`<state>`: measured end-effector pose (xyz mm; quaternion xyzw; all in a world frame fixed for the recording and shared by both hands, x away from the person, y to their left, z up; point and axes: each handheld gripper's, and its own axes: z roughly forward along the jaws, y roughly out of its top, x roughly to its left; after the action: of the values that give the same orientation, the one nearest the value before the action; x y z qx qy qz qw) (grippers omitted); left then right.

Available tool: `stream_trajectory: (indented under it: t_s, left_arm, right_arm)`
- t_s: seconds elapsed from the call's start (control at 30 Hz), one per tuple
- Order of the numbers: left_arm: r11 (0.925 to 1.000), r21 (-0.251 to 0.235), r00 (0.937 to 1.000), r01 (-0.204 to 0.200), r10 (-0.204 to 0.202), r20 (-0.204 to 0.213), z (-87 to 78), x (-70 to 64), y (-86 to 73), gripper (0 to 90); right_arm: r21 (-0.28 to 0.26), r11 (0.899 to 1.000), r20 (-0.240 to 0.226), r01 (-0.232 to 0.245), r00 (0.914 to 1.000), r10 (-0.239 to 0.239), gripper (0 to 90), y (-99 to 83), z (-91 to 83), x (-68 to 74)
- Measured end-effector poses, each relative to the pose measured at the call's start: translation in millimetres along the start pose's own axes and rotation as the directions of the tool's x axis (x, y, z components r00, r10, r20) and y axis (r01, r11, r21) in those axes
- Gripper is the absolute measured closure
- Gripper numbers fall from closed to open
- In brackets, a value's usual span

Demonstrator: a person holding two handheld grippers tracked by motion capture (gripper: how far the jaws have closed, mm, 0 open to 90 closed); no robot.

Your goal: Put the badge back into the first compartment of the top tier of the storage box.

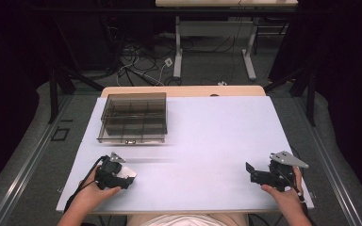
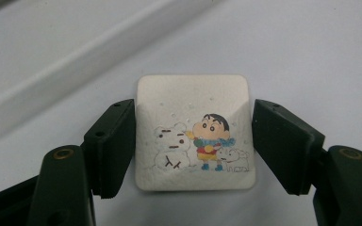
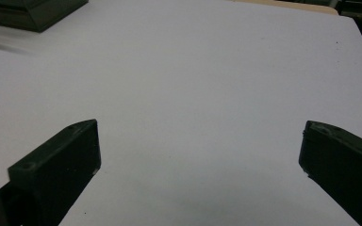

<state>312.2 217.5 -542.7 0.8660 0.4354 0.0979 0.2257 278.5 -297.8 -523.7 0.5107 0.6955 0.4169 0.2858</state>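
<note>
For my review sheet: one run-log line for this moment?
left tool: jaws flank white cartoon tile | right tool: open | compartment box: far left

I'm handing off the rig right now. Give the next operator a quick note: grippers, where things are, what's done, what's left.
Left gripper: fingers either side of the white cartoon-printed square piece, touching or nearly; firm grip not certain.
Right gripper: open, holding nothing, over bare table.
Smoky clear compartment box: far left, lid looks closed.
Done: piece framed.
Left: probably grasp, lift, put it in the box.

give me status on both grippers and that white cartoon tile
Left gripper jaws flanking white cartoon tile, grip unconfirmed. Right gripper open. Smoky compartment box far off.
</note>
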Motion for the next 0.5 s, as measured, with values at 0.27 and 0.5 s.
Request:
stream_trajectory:
  t_s: [0.27, 0.5]
  left_arm:
    - [1.0, 0.0, 1.0, 0.0, 0.0, 0.001, -0.1, -0.1, 0.1, 33.1]
    - [1.0, 0.005, 1.0, -0.001, 0.001, 0.0, -0.6, -0.1, 0.6, 33.3]
  right_arm:
    - [0.003, 1.0, -0.001, -0.004, 1.0, 0.004, 0.0, -0.2, 0.1, 0.3]
    - [0.003, 1.0, -0.001, -0.004, 1.0, 0.004, 0.0, -0.3, 0.1, 0.3]
